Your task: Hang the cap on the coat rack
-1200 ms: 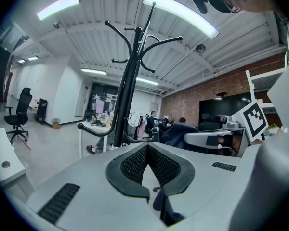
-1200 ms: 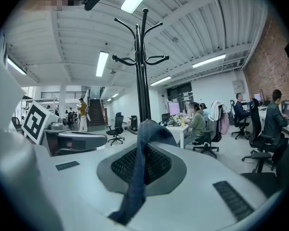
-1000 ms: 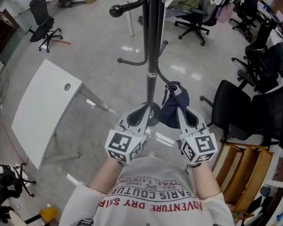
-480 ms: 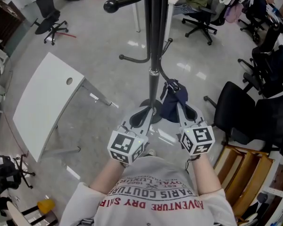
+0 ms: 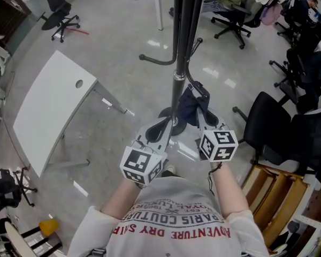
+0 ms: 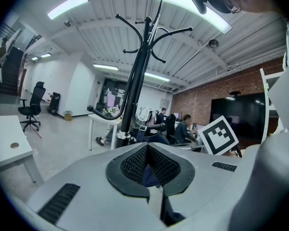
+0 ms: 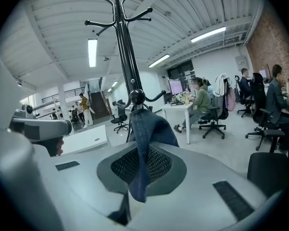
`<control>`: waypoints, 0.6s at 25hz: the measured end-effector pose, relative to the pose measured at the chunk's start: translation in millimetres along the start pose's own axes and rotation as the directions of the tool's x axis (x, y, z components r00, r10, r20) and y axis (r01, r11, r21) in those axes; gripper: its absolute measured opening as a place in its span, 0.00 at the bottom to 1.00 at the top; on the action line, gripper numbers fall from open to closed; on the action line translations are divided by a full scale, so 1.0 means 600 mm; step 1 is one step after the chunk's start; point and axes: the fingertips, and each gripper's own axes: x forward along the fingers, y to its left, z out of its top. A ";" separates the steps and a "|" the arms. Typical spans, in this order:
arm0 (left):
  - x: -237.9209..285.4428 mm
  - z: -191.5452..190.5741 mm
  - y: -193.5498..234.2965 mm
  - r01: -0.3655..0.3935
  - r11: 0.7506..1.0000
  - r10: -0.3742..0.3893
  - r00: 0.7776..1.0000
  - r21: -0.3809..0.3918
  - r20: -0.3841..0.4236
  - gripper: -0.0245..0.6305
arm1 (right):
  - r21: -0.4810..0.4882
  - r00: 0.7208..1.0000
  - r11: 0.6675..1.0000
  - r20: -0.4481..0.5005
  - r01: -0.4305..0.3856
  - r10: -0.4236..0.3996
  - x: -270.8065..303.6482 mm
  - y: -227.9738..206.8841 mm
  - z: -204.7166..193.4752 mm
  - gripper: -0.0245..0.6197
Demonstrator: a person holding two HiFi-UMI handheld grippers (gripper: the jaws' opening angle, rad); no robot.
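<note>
A black coat rack (image 5: 180, 52) rises in front of me, its pole (image 6: 135, 81) topped with curved hooks (image 7: 125, 47). The dark blue cap (image 5: 191, 107) hangs just right of the pole. My right gripper (image 5: 198, 103) is shut on its denim fabric (image 7: 147, 124), which drapes out over the closed jaws (image 7: 140, 148). A low hook's ball end (image 7: 137, 97) sits right behind the cap's top. My left gripper (image 5: 170, 123) is shut beside the pole, with a strip of blue cap fabric showing between its pads (image 6: 147, 147). The cap (image 6: 151, 137) lies just past them.
A white table (image 5: 48, 111) stands to the left. Black office chairs (image 5: 273, 127) crowd the right, with a wooden frame (image 5: 273, 197) below them. More chairs (image 5: 59, 15) and seated people (image 7: 200, 100) at desks are farther off. The rack's base (image 5: 174, 126) rests on grey floor.
Both grippers have lifted slightly toward the rack, and the right one has carried the cap up closer to the pole. Both stay shut.
</note>
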 end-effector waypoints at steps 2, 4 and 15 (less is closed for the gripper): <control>-0.002 -0.006 0.006 -0.006 1.000 0.006 1.000 -0.007 -0.005 0.04 | -0.001 1.000 1.000 -0.006 0.001 -0.001 0.017 0.002 -0.002 0.07; -0.003 -0.013 0.007 -0.011 1.000 0.011 1.000 -0.012 -0.009 0.04 | -0.002 1.000 1.000 -0.015 0.006 -0.006 0.031 0.000 -0.007 0.07; -0.009 -0.049 0.025 -0.044 0.998 0.042 0.999 -0.052 -0.025 0.04 | -0.040 0.998 0.999 -0.058 0.013 -0.015 0.075 -0.003 -0.050 0.07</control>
